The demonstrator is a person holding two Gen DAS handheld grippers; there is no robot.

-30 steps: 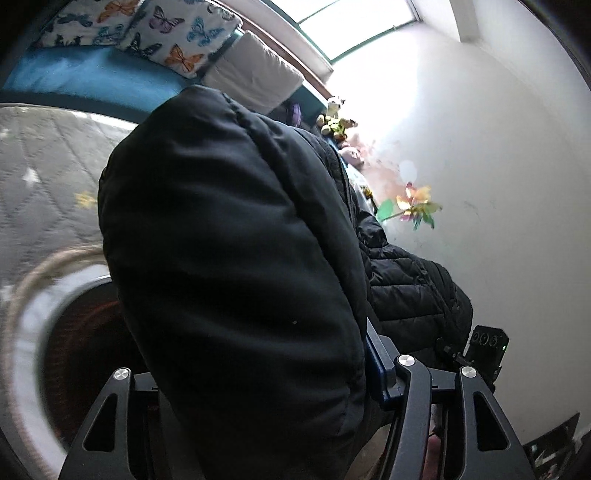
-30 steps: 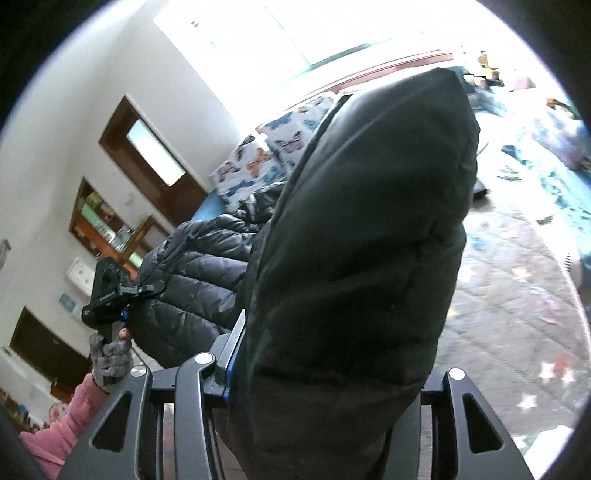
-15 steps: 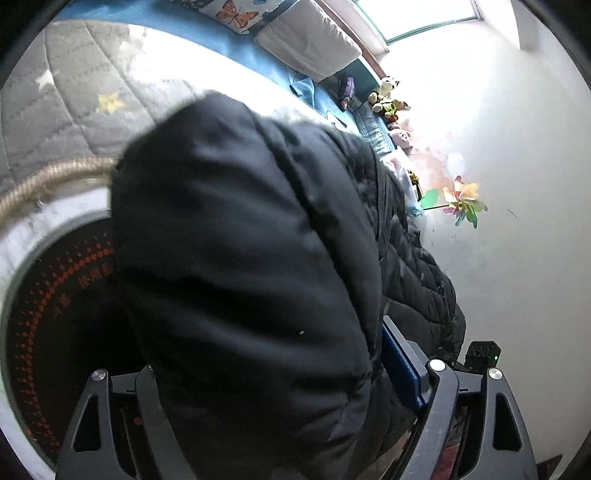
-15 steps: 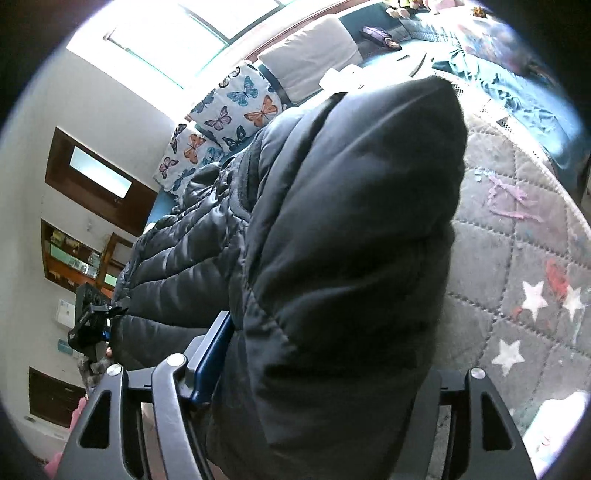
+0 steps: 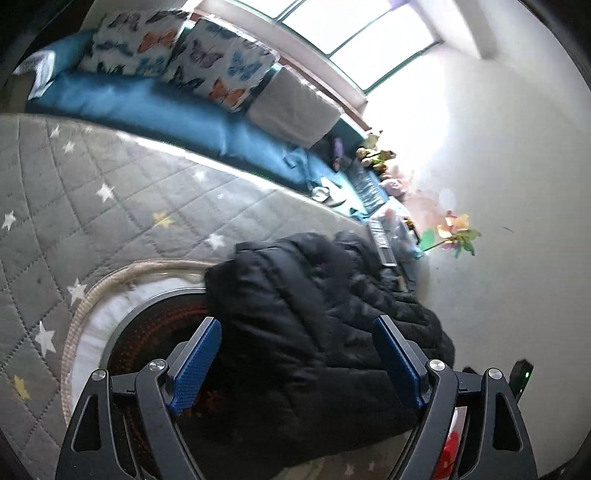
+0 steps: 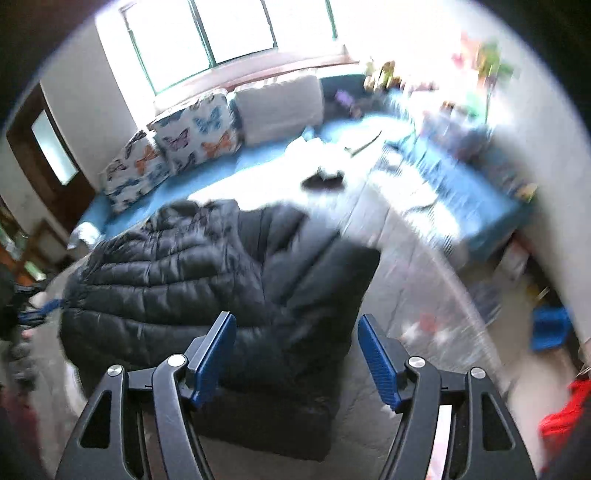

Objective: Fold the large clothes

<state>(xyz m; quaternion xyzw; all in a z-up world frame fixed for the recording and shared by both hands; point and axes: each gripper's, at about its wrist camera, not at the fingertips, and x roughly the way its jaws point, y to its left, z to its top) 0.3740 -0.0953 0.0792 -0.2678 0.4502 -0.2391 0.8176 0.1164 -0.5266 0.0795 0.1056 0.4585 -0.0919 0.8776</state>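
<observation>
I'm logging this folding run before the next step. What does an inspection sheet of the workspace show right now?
Surface: grey quilted star mat; a round dark disc with a white rim lies on it.
Job's things: black puffer jacket lies bunched on the mat, partly over the disc, free of both grippers.
Clutter: red item at the mat's right edge; small dark object beyond the jacket.
Grippers: left gripper and right gripper both have jaws open, empty, above the jacket.
Cables: nothing seen.
Surroundings: blue bench, butterfly cushions, window, paper pinwheel on the wall.
</observation>
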